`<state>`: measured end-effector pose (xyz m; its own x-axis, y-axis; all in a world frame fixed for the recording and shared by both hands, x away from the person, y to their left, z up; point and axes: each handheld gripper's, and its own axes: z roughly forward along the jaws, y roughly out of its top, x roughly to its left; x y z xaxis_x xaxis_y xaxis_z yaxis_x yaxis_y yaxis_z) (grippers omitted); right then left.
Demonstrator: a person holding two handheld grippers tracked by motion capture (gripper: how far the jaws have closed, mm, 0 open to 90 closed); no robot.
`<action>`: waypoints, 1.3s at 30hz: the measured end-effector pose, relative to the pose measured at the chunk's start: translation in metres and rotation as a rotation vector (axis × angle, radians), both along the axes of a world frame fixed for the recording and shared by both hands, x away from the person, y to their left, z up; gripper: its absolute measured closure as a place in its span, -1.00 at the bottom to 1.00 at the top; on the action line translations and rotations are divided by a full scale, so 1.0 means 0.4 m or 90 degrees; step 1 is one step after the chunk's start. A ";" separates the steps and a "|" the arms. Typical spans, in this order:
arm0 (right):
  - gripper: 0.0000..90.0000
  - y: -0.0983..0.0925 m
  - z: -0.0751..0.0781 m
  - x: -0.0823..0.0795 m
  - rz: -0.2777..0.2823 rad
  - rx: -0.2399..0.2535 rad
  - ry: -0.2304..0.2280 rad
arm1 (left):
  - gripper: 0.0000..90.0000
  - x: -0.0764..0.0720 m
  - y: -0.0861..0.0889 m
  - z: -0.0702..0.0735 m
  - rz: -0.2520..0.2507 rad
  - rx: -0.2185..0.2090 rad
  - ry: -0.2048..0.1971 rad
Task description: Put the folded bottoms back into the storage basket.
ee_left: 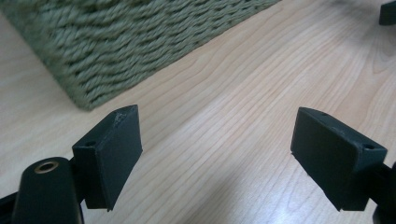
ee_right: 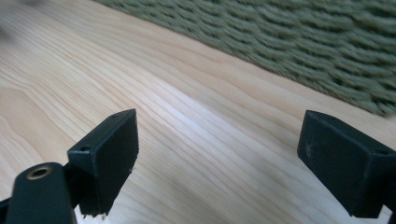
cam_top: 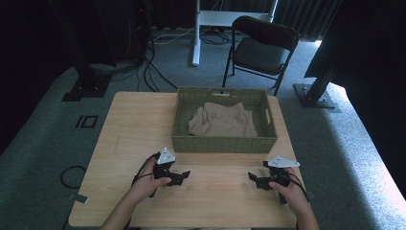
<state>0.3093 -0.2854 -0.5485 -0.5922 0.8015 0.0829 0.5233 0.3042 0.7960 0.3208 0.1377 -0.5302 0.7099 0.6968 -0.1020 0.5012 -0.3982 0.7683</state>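
grippers: left gripper [cam_top: 184, 174] and right gripper [cam_top: 252, 178] low over the table [cam_top: 129, 139], jaws apart, empty.
cloth: beige cloth [cam_top: 222, 120] crumpled in the woven basket [cam_top: 224, 143].
tip: i'd lift both over the near rim, pinch separate edges.

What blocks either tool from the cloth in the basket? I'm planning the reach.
The basket's near wall stands between both tools, left and right, and the beige cloth. Above the rim, nothing visible blocks.

Basket [cam_top: 224, 143] at table's [cam_top: 119, 143] far middle, cloth [cam_top: 221, 120] inside, chair [cam_top: 261, 48] behind the table.
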 end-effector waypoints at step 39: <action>-0.72 -0.054 -0.026 -0.057 -0.062 -0.077 0.031 | -0.61 -0.054 0.114 -0.057 0.102 0.075 -0.001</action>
<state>0.2867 -0.3070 -0.5590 -0.5088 0.8608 0.0095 0.5918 0.3418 0.7300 0.2994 0.1833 -0.5530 0.5885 0.8084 -0.0128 0.5650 -0.3998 0.7218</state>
